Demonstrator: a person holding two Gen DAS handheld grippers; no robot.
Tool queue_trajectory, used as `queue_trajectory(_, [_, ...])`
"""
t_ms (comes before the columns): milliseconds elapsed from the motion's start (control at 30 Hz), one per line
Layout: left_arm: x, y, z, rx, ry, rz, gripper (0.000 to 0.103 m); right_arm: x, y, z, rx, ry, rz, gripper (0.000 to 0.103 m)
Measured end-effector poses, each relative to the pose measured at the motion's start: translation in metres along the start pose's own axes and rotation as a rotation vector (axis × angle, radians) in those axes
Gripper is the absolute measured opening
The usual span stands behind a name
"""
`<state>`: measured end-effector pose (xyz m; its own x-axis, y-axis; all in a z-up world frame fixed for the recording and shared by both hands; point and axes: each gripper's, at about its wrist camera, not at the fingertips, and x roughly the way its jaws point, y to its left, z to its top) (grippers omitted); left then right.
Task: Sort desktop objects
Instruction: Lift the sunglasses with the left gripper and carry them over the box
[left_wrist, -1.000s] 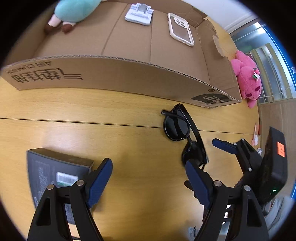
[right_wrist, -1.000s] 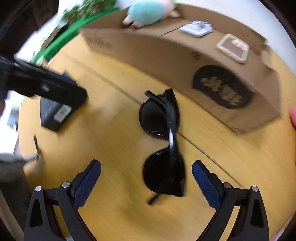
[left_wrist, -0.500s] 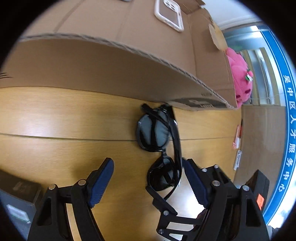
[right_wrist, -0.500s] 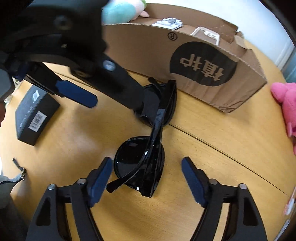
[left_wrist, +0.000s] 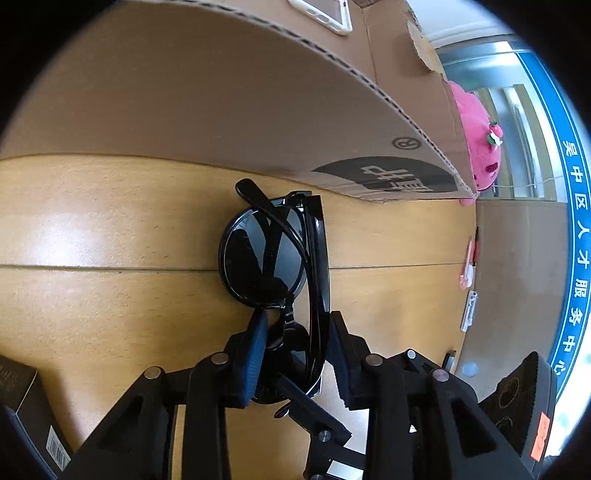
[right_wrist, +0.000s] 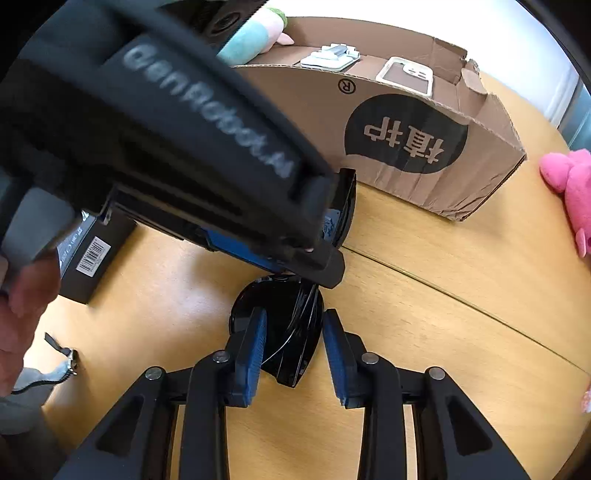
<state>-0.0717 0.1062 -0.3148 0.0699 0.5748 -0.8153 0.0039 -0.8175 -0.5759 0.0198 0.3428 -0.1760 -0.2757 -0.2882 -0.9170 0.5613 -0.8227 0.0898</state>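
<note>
Black folded sunglasses lie on the wooden table in front of the cardboard box. My left gripper is shut on the sunglasses at the near lens and frame. My right gripper is shut on the other lens of the sunglasses. The left gripper's body crosses the right wrist view and hides the far half of the sunglasses.
The open cardboard box holds a white phone case, a white stand and a teal plush. A pink plush lies at the right. A black carton lies at the left. Pens lie near the table edge.
Both grippers have moved in onto the sunglasses and closed from wide open to shut on them. The left gripper has come closer to the box.
</note>
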Motion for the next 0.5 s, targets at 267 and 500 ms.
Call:
queue_trajectory(267, [-0.022, -0.003, -0.005, -0.008, -0.025, 0.007, 0.007, -0.017, 0.024, 0.012, 0.002, -0.039, 0.054, 0.019])
queue_trajectory(500, [-0.057, -0.014, -0.014, 0.023, -0.092, 0.004, 0.006, -0.033, 0.051, 0.033, 0.029, -0.091, 0.105, 0.013])
